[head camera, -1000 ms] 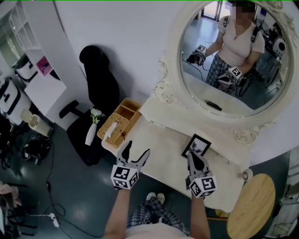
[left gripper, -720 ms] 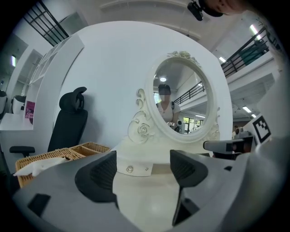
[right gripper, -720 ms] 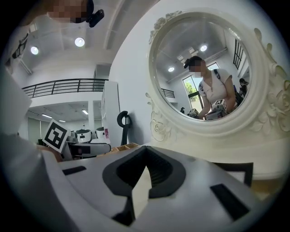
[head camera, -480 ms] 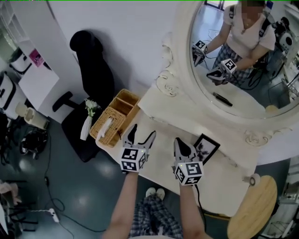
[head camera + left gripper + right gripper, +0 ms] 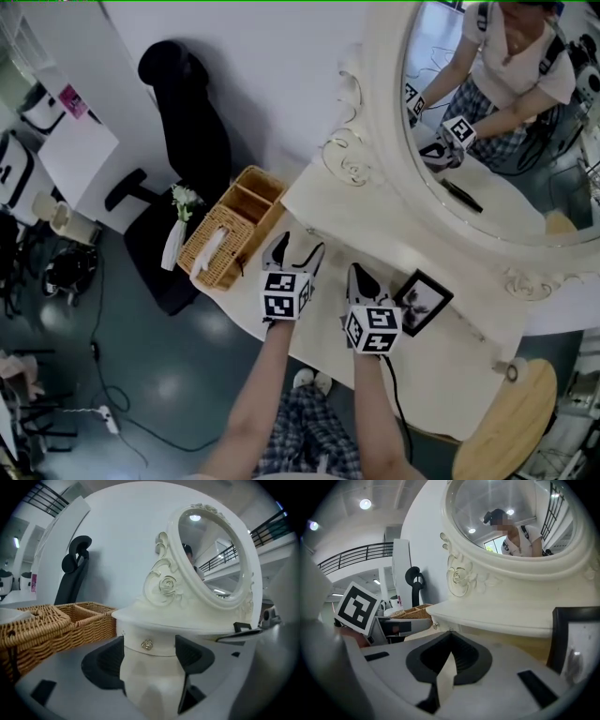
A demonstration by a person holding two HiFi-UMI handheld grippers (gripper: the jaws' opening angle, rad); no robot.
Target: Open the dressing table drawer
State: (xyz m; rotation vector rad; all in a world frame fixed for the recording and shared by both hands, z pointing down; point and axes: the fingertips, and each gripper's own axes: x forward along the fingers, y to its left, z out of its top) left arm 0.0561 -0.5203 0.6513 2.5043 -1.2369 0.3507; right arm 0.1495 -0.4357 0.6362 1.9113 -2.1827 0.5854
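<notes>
The white dressing table (image 5: pixel 309 309) carries a raised shelf under the oval mirror (image 5: pixel 497 122). A small drawer front (image 5: pixel 161 645) with a metal knob (image 5: pixel 147 644) sits under that shelf. My left gripper (image 5: pixel 150 649) is open, its jaws framing the knob from a short way off, touching nothing. From the head view the left gripper (image 5: pixel 295 251) points at the shelf's left end. My right gripper (image 5: pixel 361 278) sits just to its right, shut and empty. Its closed tips (image 5: pixel 450 633) point at the shelf's edge (image 5: pixel 497 620).
A wicker basket (image 5: pixel 230 234) stands at the table's left end, a white vase with flowers (image 5: pixel 178 239) beside it. A black picture frame (image 5: pixel 424 302) leans right of the right gripper. A black office chair (image 5: pixel 183 122) is at the left, a round wooden stool (image 5: pixel 506 422) at the lower right.
Both grippers have moved forward over the tabletop toward the shelf under the mirror and come closer together. The left has stayed open and the right shut.
</notes>
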